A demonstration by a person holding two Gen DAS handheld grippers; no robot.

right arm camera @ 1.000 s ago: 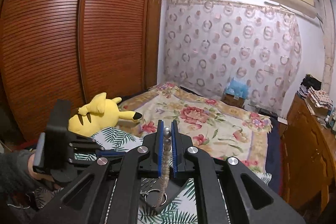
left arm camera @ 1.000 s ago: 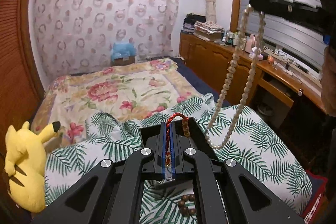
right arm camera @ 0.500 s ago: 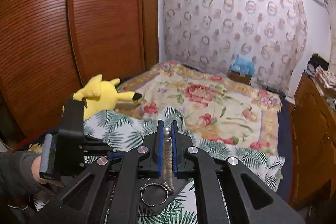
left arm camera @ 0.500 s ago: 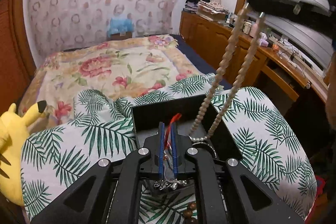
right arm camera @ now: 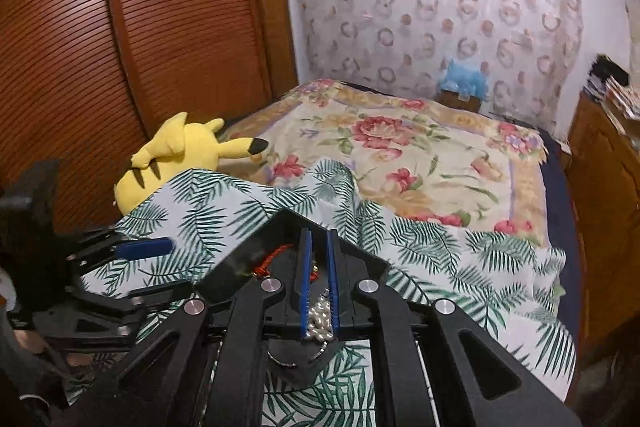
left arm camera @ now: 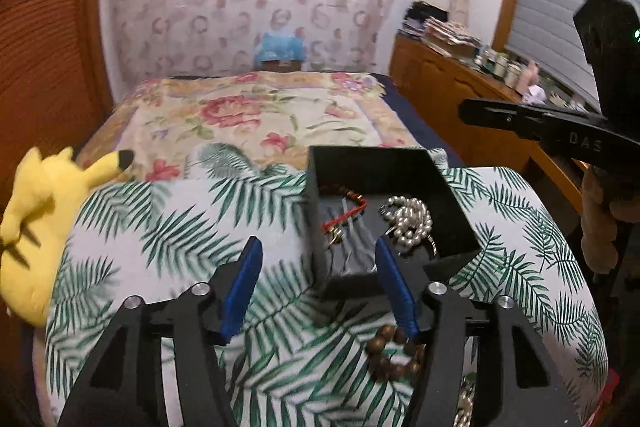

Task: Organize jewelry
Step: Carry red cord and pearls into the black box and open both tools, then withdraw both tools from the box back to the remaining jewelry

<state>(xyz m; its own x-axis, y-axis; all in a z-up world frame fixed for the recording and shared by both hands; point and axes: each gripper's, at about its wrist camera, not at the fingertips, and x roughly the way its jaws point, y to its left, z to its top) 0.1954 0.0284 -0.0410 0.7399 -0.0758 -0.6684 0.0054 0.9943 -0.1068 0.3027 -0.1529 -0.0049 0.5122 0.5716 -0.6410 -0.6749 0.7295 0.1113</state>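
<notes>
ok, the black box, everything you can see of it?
The black box is open-topped, square, with thin matte walls that look like card, sitting flat on the palm-print cloth. Inside lie a heaped pearl necklace and a red-cord bracelet. The open left gripper straddles its near corner; the right gripper hangs above, slightly parted.

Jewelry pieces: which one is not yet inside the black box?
The brown wooden bead bracelet. It lies on the palm-leaf cloth outside the black box, while the pearl strand and red cord piece lie inside.
</notes>
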